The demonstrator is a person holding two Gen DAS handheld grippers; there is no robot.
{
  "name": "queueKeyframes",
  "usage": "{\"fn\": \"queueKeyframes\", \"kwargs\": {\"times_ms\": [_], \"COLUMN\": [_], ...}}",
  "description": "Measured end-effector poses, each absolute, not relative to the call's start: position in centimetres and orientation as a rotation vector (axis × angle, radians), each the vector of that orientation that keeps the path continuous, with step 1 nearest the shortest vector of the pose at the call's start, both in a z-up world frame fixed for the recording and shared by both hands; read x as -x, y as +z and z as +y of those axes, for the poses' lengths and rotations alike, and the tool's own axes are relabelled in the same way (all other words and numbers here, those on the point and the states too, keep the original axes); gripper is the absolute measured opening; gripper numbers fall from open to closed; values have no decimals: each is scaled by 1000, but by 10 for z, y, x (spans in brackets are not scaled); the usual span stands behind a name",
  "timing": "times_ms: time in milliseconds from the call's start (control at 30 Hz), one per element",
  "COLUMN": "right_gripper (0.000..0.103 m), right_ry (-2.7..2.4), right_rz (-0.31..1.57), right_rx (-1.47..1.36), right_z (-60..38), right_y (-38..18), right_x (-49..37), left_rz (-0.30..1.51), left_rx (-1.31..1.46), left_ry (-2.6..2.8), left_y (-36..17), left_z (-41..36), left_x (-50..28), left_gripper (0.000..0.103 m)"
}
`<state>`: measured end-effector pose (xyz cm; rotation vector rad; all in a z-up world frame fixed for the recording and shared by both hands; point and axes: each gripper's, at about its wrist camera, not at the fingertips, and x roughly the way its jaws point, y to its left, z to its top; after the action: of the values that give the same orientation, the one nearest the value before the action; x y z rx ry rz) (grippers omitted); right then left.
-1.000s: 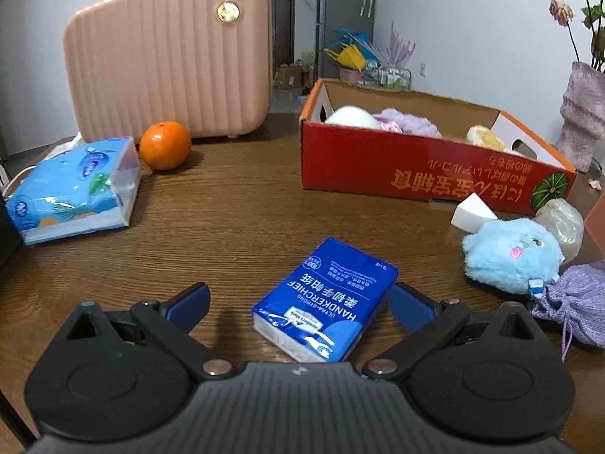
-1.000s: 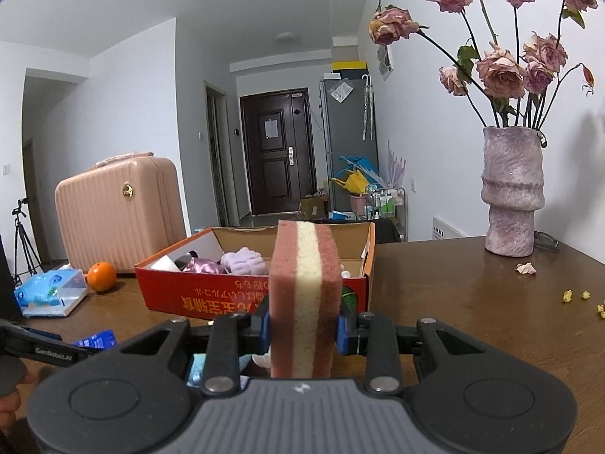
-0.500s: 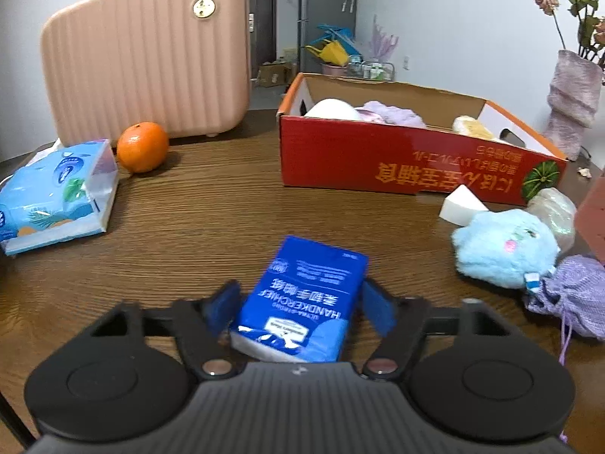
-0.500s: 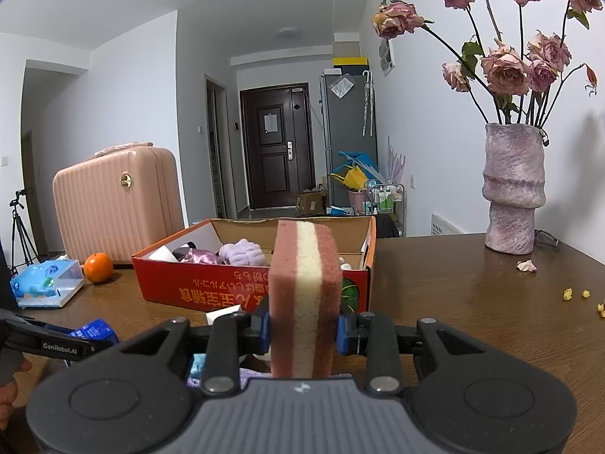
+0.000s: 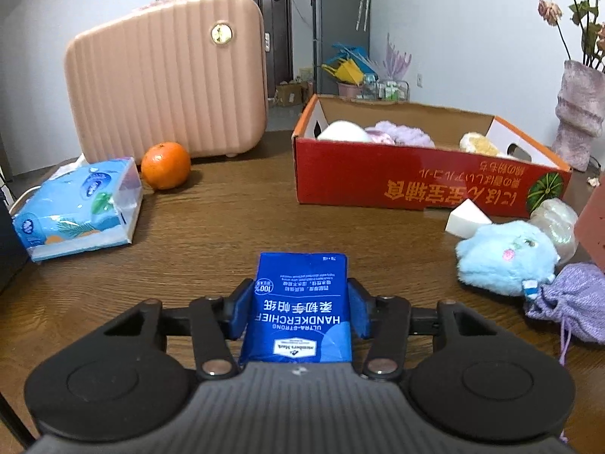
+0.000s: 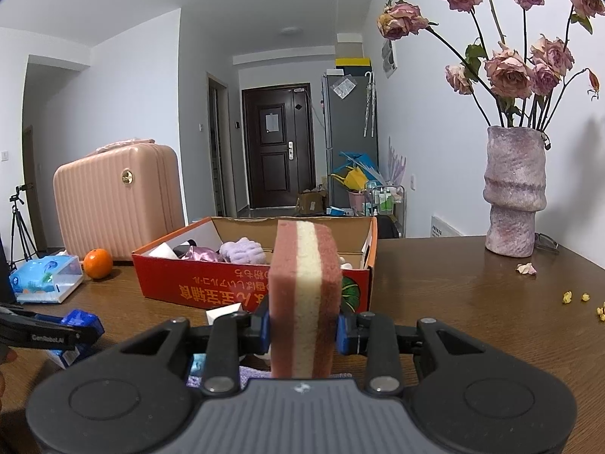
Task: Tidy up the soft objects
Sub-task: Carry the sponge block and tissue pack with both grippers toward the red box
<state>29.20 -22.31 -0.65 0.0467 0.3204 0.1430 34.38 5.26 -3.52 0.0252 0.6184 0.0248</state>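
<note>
A blue handkerchief pack (image 5: 302, 276) lies lengthwise between the blue pads of my left gripper (image 5: 300, 312). The jaws are closing, and both pads touch its sides. My right gripper (image 6: 302, 331) is shut on a pink-and-cream sponge (image 6: 304, 272) held upright above the table. The red cardboard box (image 5: 416, 185) stands beyond, with a white ball, a purple fluffy thing and a yellow one inside. A light blue plush (image 5: 506, 257), a purple pouch (image 5: 571, 302) and a white wedge sponge (image 5: 463, 221) lie on the table in front of the box.
A pink suitcase (image 5: 166, 90) stands at the back left, with an orange (image 5: 165, 165) and a large tissue pack (image 5: 79, 208) before it. A vase of dried roses (image 6: 514, 193) stands at the far right. Petal crumbs (image 6: 574, 297) lie near the right edge.
The left jaws have closed from wide apart onto the blue pack, which has turned from slanted to straight between them. The right gripper and its sponge have stayed still.
</note>
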Motion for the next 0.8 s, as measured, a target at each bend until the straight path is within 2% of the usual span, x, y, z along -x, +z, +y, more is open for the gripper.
{"fn": "queueKeyframes", "kwargs": {"times_ms": [800], "right_gripper": [30], "right_ry": [185], "right_rz": [275], "right_rx": [-55], "right_z": [-218], "right_y": [0], "right_x": [-282], "left_rz": [413], "left_rx": [125], "left_ry": [-14], "left_y": [18], "left_z": [36], "left_x": [-291], "left_gripper": [52]}}
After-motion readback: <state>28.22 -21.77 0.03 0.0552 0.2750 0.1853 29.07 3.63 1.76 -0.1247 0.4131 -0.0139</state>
